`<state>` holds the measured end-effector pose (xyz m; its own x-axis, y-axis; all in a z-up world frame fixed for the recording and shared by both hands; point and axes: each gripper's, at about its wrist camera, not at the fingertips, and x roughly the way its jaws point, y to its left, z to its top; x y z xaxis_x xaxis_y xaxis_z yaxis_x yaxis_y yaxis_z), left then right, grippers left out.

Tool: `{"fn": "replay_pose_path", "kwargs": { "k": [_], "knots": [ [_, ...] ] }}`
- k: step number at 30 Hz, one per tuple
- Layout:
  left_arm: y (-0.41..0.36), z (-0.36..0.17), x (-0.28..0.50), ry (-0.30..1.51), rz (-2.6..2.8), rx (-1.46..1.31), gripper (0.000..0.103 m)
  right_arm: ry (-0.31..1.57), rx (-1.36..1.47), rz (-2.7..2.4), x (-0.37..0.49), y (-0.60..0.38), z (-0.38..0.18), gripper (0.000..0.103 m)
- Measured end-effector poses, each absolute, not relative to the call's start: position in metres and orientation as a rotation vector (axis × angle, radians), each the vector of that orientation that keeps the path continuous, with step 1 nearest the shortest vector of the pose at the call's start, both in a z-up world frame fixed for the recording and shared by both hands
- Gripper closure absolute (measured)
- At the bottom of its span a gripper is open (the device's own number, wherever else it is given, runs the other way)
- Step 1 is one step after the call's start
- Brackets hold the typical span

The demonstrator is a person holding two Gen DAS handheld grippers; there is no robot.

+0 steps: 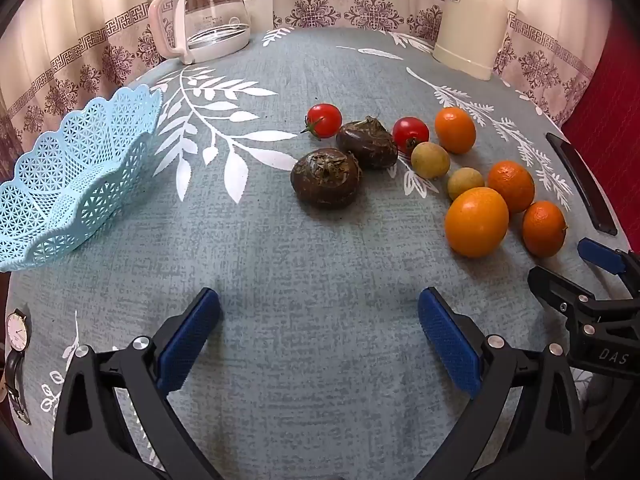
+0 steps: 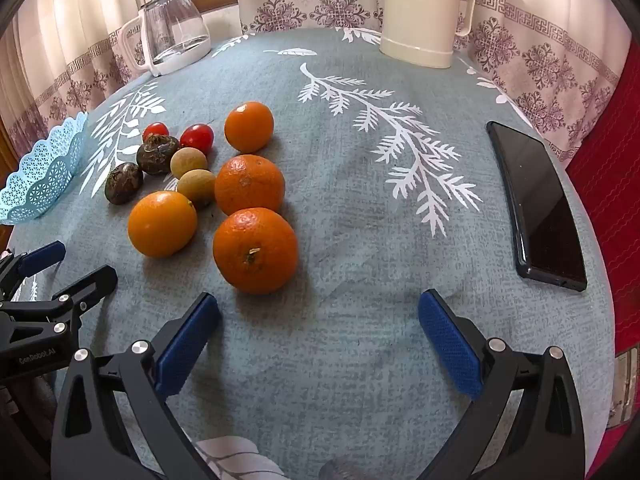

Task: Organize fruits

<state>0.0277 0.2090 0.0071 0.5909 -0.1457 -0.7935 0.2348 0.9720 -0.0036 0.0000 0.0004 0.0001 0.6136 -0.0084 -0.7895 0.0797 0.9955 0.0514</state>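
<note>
Fruits lie loose on the grey-blue tablecloth: several oranges, the largest [image 1: 476,222] nearest, two cherry tomatoes [image 1: 324,120], two tan longans [image 1: 430,160] and two dark brown water chestnuts [image 1: 326,178]. A light blue lattice basket [image 1: 72,184] stands empty at the left. My left gripper [image 1: 319,332] is open over bare cloth, short of the fruits. My right gripper [image 2: 319,334] is open too, with a stem-up orange [image 2: 255,250] just beyond its left finger. The basket [image 2: 40,172] shows at the far left of the right wrist view.
A glass kettle [image 1: 208,12] and a cream thermos jug [image 1: 470,20] stand at the table's back. A black phone [image 2: 538,204] lies at the right. A wristwatch [image 1: 16,356] lies near the left front edge. Patterned curtains hang behind the round table.
</note>
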Motion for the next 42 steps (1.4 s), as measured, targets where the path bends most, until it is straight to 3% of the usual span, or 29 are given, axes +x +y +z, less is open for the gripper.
{"fn": "replay_pose_path", "kwargs": {
  "k": [42],
  "knots": [
    [0.2089, 0.0075, 0.0268, 0.906, -0.222, 0.105, 0.003, 0.918, 0.084, -0.040, 0.0005, 0.0056, -0.0032, 0.005]
  ]
}}
